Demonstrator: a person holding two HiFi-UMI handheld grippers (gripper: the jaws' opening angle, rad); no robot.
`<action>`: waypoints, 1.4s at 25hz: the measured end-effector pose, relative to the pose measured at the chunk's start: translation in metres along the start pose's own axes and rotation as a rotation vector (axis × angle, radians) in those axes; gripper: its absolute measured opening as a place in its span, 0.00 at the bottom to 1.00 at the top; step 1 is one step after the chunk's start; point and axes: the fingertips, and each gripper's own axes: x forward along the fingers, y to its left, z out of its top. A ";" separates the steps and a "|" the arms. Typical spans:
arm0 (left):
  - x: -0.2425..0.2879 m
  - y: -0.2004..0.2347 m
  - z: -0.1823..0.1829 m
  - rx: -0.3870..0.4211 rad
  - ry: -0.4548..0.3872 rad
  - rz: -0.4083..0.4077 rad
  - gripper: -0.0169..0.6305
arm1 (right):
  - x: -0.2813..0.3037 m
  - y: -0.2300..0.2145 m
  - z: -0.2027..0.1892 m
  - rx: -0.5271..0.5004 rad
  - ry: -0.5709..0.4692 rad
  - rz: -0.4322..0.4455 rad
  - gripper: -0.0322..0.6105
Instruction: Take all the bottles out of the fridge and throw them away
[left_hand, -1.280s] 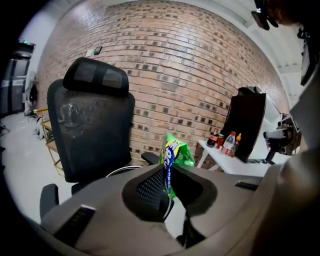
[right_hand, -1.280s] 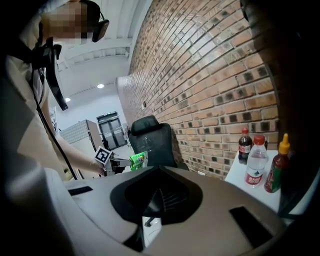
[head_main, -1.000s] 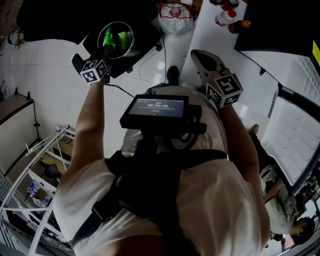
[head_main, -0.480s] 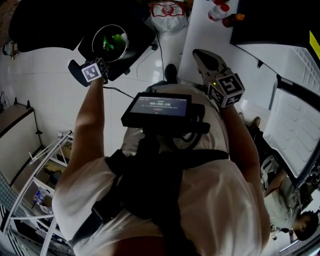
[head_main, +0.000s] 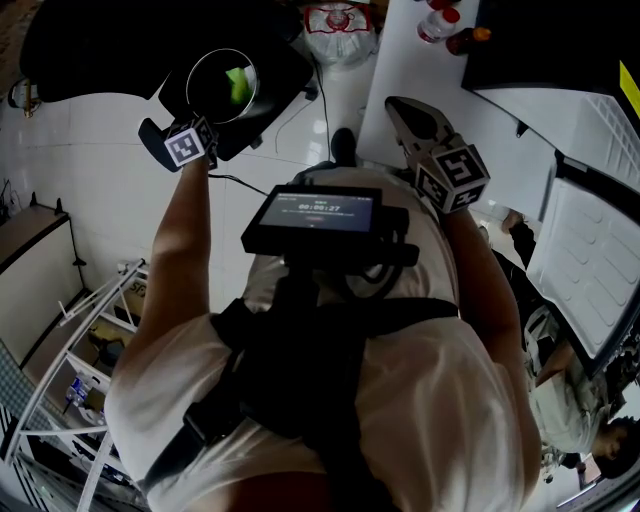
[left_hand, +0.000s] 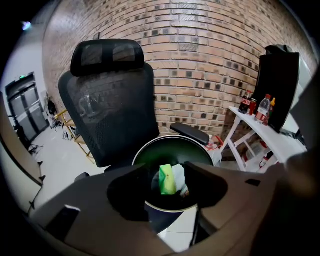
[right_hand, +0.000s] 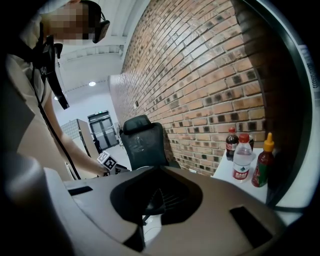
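A black mesh chair (left_hand: 107, 100) stands beyond the left tool (left_hand: 165, 167), against a brick wall (left_hand: 210, 65). The tool's jaws have just been opening and stand apart, gripping nothing. Straight below its tips sits a round bin (left_hand: 172, 149), its near rim hidden behind the jaws. A green bottle (left_hand: 167, 182) lies inside, seen through the gap. A pale thing (left_hand: 180, 176) beside it is hard to make out. Right of the tool, a white bench (left_hand: 270, 137) carries more bottles (left_hand: 263, 109), small and dim. The right tool (right_hand: 159, 170) is well apart from the bin, its jaws together and empty.
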 end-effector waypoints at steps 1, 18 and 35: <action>-0.001 -0.001 0.000 0.000 -0.004 0.000 0.37 | 0.000 0.000 0.000 0.000 0.001 0.000 0.04; -0.012 -0.036 0.023 0.104 -0.092 -0.062 0.03 | -0.011 -0.001 -0.001 -0.006 -0.022 -0.006 0.04; -0.062 -0.228 0.142 0.266 -0.391 -0.393 0.03 | -0.077 -0.038 -0.004 0.045 -0.102 -0.128 0.04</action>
